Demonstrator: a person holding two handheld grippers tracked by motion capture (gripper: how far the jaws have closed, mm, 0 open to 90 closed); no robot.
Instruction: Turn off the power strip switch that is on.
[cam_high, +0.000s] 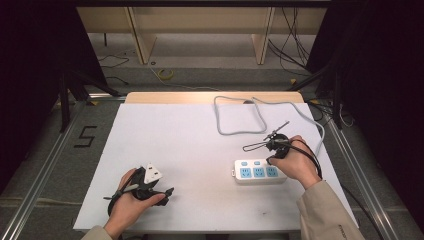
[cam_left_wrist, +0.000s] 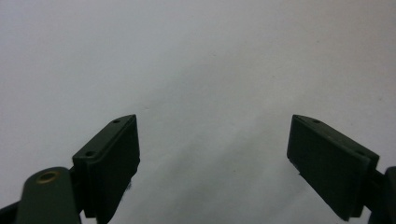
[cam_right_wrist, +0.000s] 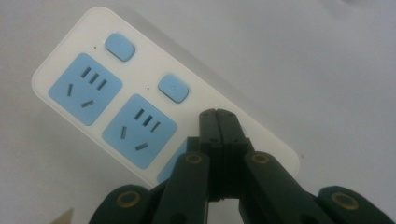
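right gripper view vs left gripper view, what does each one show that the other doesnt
The right gripper view alone shows the white power strip with its blue sockets and blue switches, below the right gripper, whose jaws are pressed together. The left gripper view alone shows the left gripper with its jaws spread wide and nothing between them. Both share the plain white table surface.

A white-topped table (cam_high: 165, 140) sat on grey floor (cam_high: 55, 150) — a black "5" (cam_high: 85, 136) marked at its left — with pale wooden furniture (cam_high: 200, 22) beyond and dark curtains (cam_high: 35, 65) either side.
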